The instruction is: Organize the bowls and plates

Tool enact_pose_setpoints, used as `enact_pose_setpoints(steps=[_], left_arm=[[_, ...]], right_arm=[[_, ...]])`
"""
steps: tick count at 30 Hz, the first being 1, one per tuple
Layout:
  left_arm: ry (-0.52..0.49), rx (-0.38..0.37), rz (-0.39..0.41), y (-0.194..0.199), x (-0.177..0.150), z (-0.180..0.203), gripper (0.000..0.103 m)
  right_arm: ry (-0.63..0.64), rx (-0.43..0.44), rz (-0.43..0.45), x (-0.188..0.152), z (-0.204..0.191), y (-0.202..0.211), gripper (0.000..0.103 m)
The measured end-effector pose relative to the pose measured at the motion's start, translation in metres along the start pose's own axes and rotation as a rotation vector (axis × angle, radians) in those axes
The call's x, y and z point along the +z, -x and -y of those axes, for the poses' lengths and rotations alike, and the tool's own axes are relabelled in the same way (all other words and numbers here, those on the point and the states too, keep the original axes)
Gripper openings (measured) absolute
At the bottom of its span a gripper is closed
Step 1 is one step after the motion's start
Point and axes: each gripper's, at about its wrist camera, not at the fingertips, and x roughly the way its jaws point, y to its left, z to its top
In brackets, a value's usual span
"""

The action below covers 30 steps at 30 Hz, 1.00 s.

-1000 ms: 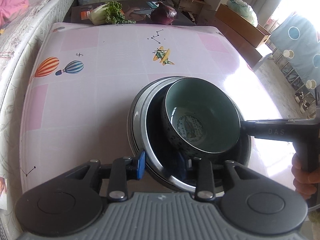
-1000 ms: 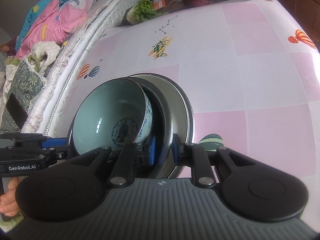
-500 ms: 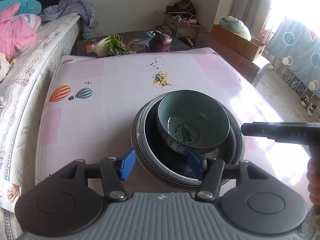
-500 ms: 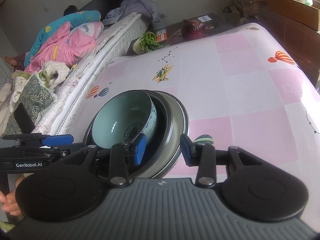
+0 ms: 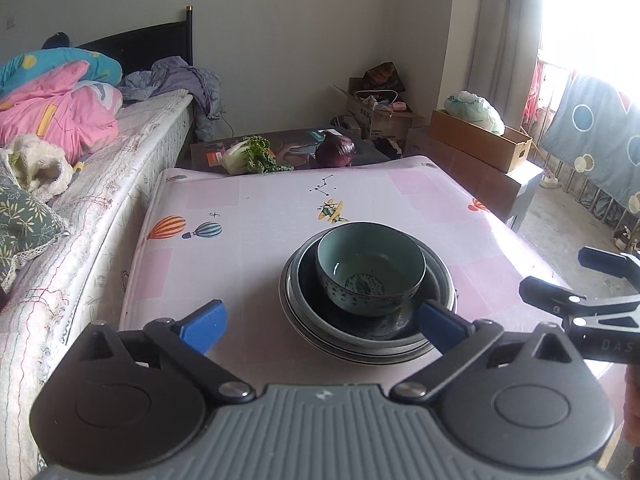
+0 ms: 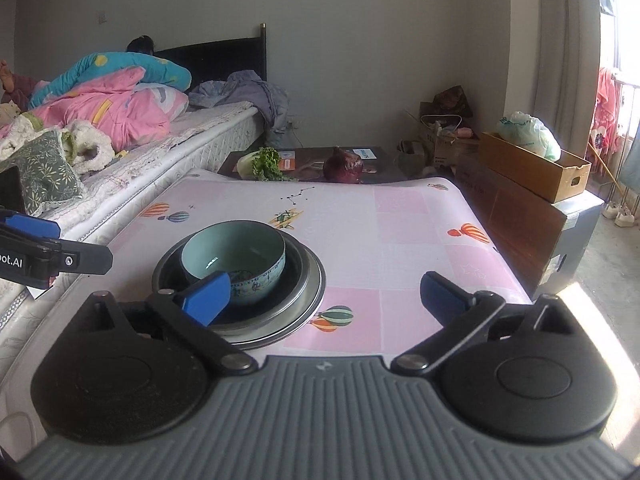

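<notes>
A pale green bowl [image 5: 370,264] sits in a dark bowl on a stack of grey plates [image 5: 292,300] on the pink tablecloth. My left gripper [image 5: 320,326] is just short of the stack's near rim, its jaws opening wide with nothing pressed between the blue pads. The same bowl [image 6: 234,254] and plates [image 6: 316,280] lie ahead and to the left in the right wrist view. There my right gripper [image 6: 326,297] is also opening, its pads holding nothing. The left gripper [image 6: 40,248] shows at the left edge, and the right gripper [image 5: 592,292] at the stack's right.
The pink tablecloth [image 5: 240,240] with balloon prints covers the table. Beyond its far edge a dark low table holds a leafy cabbage [image 5: 248,158] and a purple cabbage [image 5: 335,148]. A bed [image 5: 80,184] runs along the left; cardboard boxes [image 5: 480,140] stand at the right.
Both grippers let go of the stack's rim, opened wide and drew back and up from it. The bowls and plates stayed in place on the table.
</notes>
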Motion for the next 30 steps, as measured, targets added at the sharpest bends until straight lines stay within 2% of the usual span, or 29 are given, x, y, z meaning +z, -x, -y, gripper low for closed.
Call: enact_pose_setpoints(steps=[7, 11, 20, 28, 30], left_arm=[[0.026, 0.003, -0.002, 0.005, -0.015, 0.001, 0.103], [0.039, 0.043, -0.024, 0.001, -0.022, -0.002, 0.103], [0.04, 0.169, 0.015, 0.009, -0.028, -0.003, 0.103], [-0.005, 0.245, 0.028, 0.01, -0.03, 0.005, 0.103], [-0.002, 0.238, 0.009, 0.009, -0.03, 0.006, 0.103]], right_arm=[[0.101, -0.125, 0.0, -0.018, -0.026, 0.016, 0.102], [0.128, -0.18, -0.006, -0.027, -0.035, 0.017, 0.102], [0.032, -0.176, -0.005, -0.029, -0.025, 0.023, 0.102], [-0.005, -0.139, -0.014, -0.026, -0.022, 0.026, 0.102], [-0.01, -0.139, -0.011, -0.025, -0.022, 0.026, 0.102]])
